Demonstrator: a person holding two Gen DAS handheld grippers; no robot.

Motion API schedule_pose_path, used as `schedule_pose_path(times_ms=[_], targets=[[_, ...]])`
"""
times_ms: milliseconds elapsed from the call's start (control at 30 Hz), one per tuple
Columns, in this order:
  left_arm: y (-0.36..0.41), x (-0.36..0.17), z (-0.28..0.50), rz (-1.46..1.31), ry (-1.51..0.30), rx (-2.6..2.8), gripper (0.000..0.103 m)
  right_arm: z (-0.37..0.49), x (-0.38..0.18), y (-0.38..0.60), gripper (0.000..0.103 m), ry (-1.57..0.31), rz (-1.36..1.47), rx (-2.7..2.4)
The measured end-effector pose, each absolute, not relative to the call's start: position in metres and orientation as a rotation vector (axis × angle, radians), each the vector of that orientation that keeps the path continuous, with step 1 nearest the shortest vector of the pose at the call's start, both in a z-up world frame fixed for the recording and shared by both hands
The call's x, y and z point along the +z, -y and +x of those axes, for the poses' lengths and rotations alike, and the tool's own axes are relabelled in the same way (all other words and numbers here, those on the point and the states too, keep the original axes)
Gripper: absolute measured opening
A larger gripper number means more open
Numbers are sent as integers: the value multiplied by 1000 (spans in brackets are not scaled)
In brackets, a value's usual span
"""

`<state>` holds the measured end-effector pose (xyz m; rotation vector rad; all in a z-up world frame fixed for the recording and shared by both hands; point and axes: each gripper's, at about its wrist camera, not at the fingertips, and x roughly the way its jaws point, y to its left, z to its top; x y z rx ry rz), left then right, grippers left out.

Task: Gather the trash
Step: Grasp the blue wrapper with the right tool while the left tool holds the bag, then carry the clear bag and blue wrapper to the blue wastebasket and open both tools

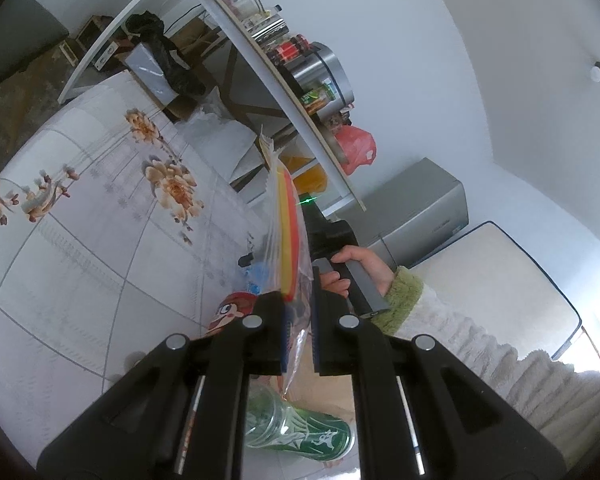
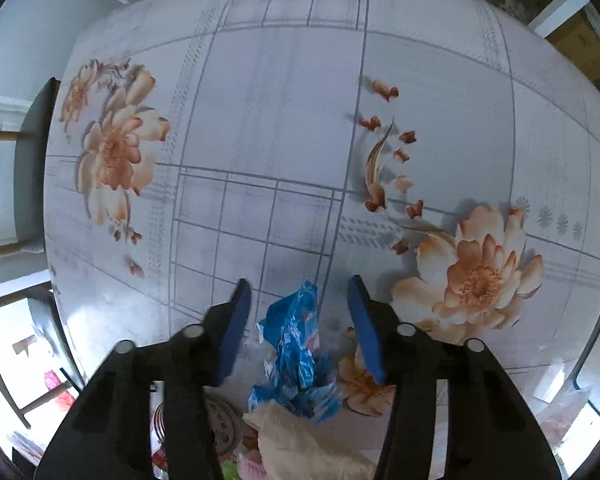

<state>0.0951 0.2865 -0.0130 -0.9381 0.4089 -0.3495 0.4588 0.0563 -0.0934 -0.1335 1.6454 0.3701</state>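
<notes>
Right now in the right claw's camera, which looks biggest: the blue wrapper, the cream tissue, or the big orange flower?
1. Orange flower
2. Blue wrapper and cream tissue: too alike, and the tissue is partly cut off.

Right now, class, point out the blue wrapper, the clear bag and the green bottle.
blue wrapper (image 2: 296,344): right wrist view, on its crumpled middle.
clear bag (image 1: 290,236): left wrist view, on its red and yellow band.
green bottle (image 1: 320,436): left wrist view, on its printed side.
</notes>
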Motion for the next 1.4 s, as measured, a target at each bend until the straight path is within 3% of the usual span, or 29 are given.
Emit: schedule_pose_path(times_ms=[200, 300, 900, 1167, 1400], targets=[[-286, -15, 95, -943, -406, -354, 6, 449, -87, -56, 13, -1614, -158, 379], [-285, -13, 94, -942, -403, -355, 6, 443, -75, -62, 6, -1561, -176, 393], [-273, 4, 78, -905, -375, -360, 6, 386, 109, -15, 5, -900, -71, 485], [-263, 16, 71, -867, -351, -394, 6, 336, 166, 56, 5, -784, 76, 502], [-249, 27, 71, -839, -341, -441, 6, 282, 177, 116, 5, -720, 169, 466]])
